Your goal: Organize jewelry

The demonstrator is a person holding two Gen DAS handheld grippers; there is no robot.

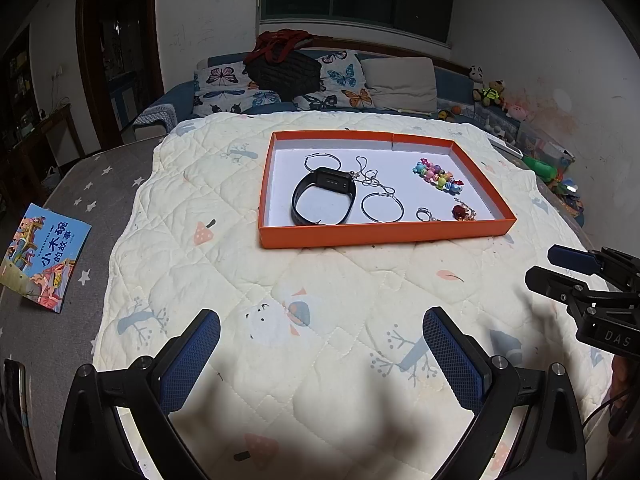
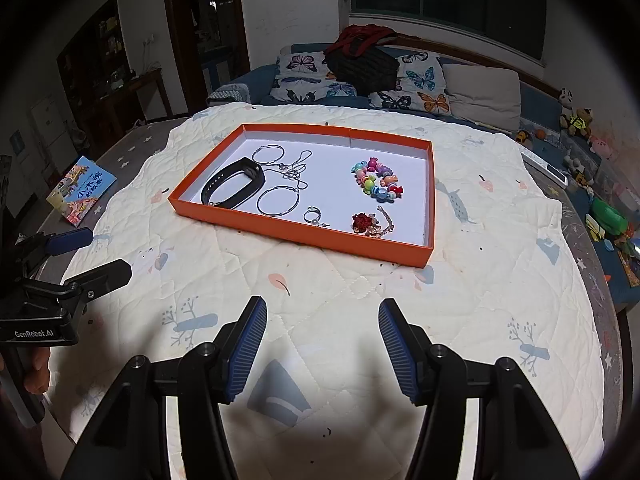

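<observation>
An orange tray lies on the quilted bed. In it are a black smart band, two silver hoops, a silver chain, a colourful bead bracelet, a small ring and a red charm bracelet. My left gripper is open and empty, short of the tray. My right gripper is open and empty, also short of the tray.
The cream quilt covers the bed. A children's book lies at the left on the grey sheet. Butterfly pillows and a dark bag lie beyond the tray. Toys lie along the right edge.
</observation>
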